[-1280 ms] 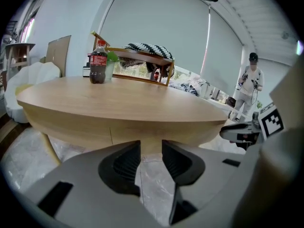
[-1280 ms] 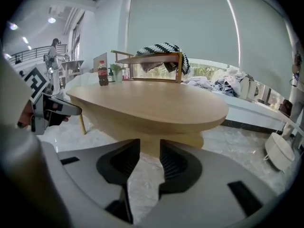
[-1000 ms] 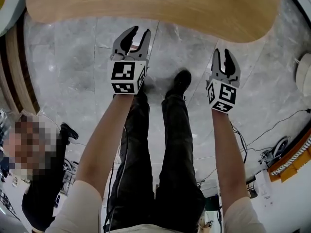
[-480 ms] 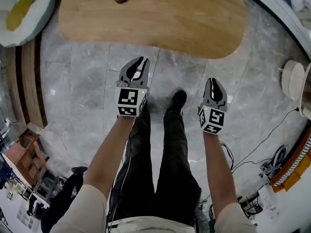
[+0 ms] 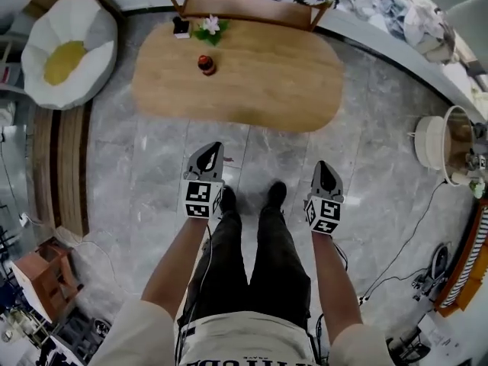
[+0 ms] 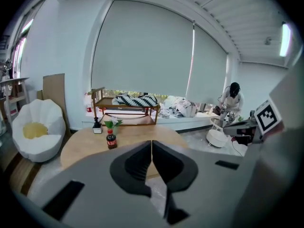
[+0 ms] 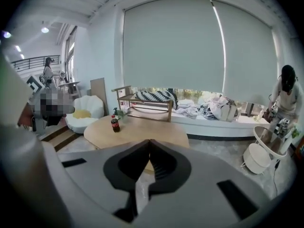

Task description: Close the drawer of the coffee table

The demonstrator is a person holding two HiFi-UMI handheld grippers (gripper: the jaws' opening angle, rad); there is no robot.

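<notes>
Over the grey stone floor (image 5: 137, 166), just ahead of the person's shoes, both grippers are held side by side, well apart from the coffee table (image 5: 252, 90); the left gripper (image 5: 207, 149) has just been closing, and its jaws meet with nothing between them; the right gripper (image 5: 326, 166) has just been closing too, jaws together and empty; the oval wooden table stands ahead of them, a dark bottle (image 5: 206, 65) upright on its top; its drawer cannot be made out in any view.
</notes>
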